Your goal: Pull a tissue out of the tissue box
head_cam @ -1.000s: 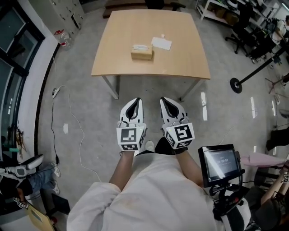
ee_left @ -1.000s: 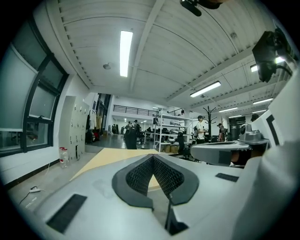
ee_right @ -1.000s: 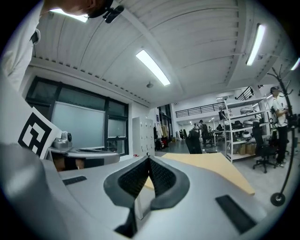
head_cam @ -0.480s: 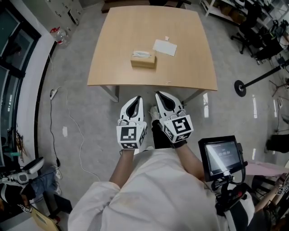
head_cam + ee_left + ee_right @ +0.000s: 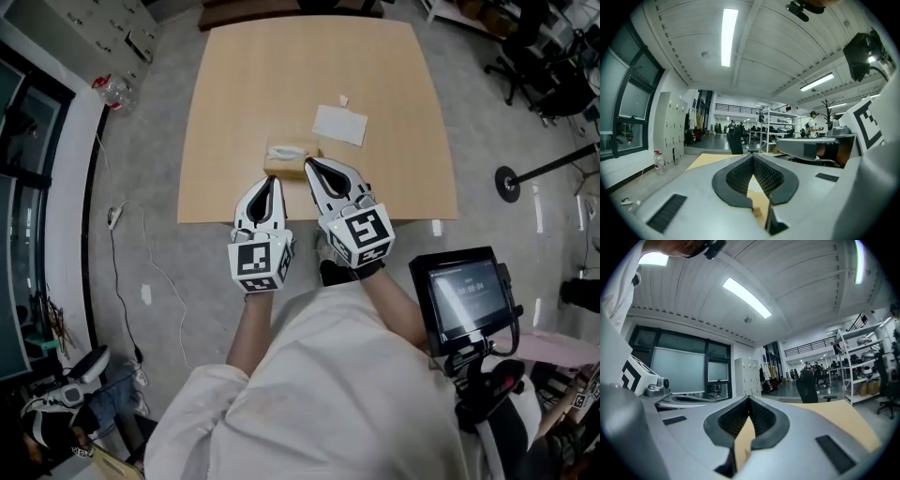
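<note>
A tan tissue box [image 5: 284, 164] with a white tissue [image 5: 287, 150] poking from its top stands near the front edge of the wooden table [image 5: 234, 84]. My right gripper [image 5: 310, 162] is shut and empty, its tips right beside the box's right end. My left gripper [image 5: 268, 179] is also shut and empty, just short of the box over the table's front edge. In the left gripper view the jaws [image 5: 752, 157] meet at the tip, with table top beyond. The right gripper view shows the right gripper [image 5: 749, 400] closed the same way.
A flat white sheet [image 5: 339, 124] lies on the table behind and right of the box, with a small scrap [image 5: 344, 100] further back. A screen on a stand [image 5: 463, 300] is at my right. A bottle [image 5: 110, 91] and a cable [image 5: 159, 272] lie on the floor at left.
The person has stepped up to the table. Both grippers moved forward from over the floor to the table's front edge, the right one reaching the tissue box. Both stayed shut.
</note>
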